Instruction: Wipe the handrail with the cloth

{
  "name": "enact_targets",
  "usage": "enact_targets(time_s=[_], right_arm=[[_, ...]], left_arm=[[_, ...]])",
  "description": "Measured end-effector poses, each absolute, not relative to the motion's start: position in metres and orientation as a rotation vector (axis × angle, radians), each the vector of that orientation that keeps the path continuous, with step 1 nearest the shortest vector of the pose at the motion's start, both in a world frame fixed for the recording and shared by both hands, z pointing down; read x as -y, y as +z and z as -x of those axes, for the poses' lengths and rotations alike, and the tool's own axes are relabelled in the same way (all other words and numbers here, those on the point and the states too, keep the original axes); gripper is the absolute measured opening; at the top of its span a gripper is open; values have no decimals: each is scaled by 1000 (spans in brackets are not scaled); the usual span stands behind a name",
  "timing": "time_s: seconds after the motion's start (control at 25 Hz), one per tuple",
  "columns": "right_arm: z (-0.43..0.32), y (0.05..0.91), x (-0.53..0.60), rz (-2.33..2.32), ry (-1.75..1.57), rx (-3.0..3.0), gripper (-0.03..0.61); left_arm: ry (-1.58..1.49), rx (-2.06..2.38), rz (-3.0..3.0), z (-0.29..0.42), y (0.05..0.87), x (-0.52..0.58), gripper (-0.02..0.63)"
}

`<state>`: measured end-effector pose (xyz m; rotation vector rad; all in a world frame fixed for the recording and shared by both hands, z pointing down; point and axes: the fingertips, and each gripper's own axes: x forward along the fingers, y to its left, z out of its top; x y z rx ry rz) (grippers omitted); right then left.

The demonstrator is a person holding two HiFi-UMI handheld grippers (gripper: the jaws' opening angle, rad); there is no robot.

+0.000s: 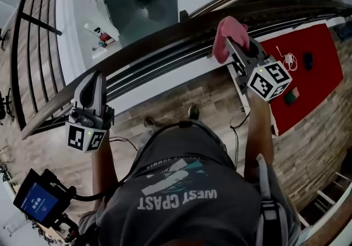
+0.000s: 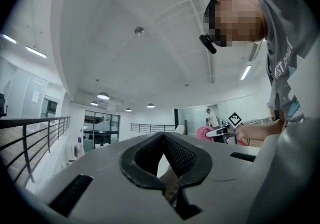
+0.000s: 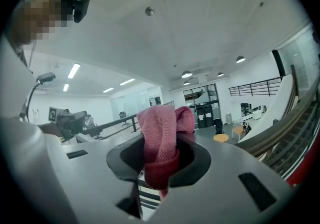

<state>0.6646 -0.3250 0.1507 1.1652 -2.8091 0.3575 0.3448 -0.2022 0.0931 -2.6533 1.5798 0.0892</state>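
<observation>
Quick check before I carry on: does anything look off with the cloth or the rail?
Nothing looks spilled or damaged. One oddity: the pink cloth is wadded into a lump in the right gripper rather than spread flat, so probably little of it would meet the handrail. The left gripper is shut and empty.

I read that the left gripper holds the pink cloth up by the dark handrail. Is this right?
No, the side is wrong. The right gripper holds the pink cloth up by the dark handrail; the right gripper view shows it clamped between the jaws. The left gripper is shut on nothing.
</observation>
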Motion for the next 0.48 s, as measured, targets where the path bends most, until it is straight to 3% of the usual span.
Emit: enact_targets(time_s=[0.28, 0.48], right_arm=[[-791, 192, 484, -1446, 190, 2516, 71], [-782, 289, 535, -1412, 271, 2287, 71]], left_arm=[[-18, -1749, 2623, -383, 135, 242, 6], [-36, -1815, 2617, -373, 143, 231, 6]])
